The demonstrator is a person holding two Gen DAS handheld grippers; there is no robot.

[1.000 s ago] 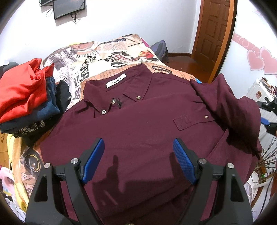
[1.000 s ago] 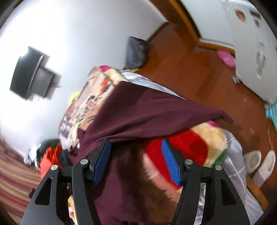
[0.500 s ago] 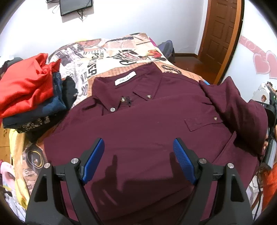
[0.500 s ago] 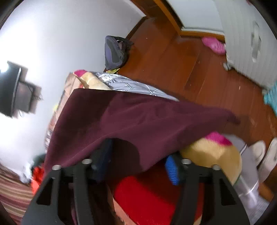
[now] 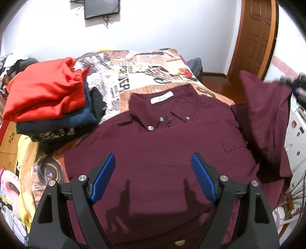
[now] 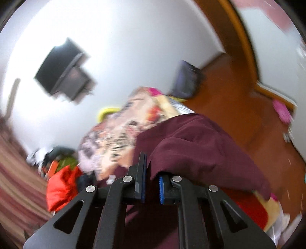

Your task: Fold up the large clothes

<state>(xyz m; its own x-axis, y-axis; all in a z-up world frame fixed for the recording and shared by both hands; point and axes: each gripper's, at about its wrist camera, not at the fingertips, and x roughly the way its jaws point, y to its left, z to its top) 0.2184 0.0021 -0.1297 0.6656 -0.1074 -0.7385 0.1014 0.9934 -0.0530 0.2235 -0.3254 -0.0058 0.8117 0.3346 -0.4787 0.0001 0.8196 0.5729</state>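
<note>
A maroon button-up shirt [image 5: 172, 153] lies face up on the bed, collar and white label toward the far wall. My left gripper [image 5: 153, 172] is open and empty, hovering above the shirt's lower front. The shirt's right sleeve [image 5: 264, 115] is lifted off the bed at the right edge. In the right wrist view my right gripper [image 6: 151, 182] is shut on the sleeve fabric [image 6: 200, 153], which drapes over its right finger. The right gripper also shows as a blurred dark shape at the left wrist view's right edge [image 5: 294, 84].
A stack of folded clothes, red [image 5: 45, 97] on top, sits at the bed's left. The printed bedspread [image 5: 124, 76] lies beyond the collar. A wooden door [image 5: 254, 38] and wood floor are at the right; a wall TV [image 5: 101, 7] hangs behind.
My right gripper closed on the sleeve and raised it higher at the shirt's right side. The left gripper pulled back slightly and stayed open.
</note>
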